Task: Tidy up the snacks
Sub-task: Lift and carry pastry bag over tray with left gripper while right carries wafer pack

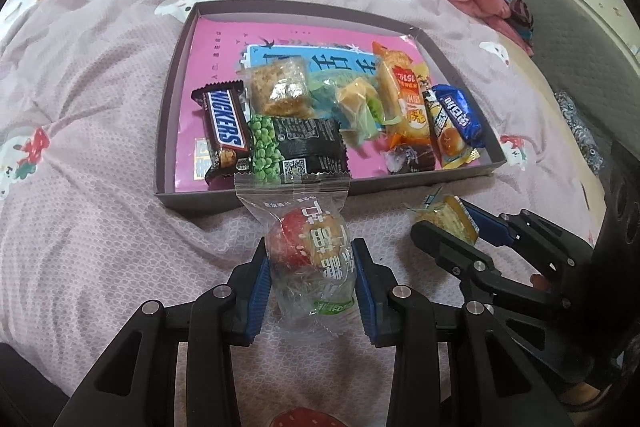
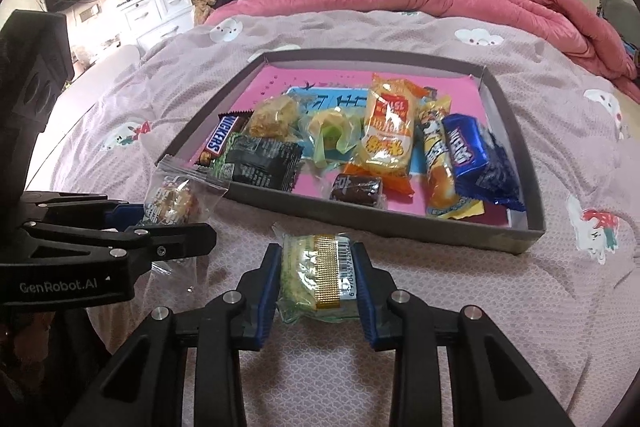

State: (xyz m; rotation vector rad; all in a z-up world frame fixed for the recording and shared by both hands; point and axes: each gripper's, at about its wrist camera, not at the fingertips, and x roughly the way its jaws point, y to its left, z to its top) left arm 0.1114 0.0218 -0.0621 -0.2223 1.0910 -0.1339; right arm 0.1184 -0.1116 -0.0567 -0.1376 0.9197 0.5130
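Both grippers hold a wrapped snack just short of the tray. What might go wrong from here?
1. The left gripper pinches a loose clear-wrapped snack; the round piece inside could shift in the slack wrapper.
2. The tray has a raised wall; a low carry by the right gripper could catch the barcoded snack on it.
3. The near end is crowded: the green pea packet and Snickers bar overlap, so drops may pile up.
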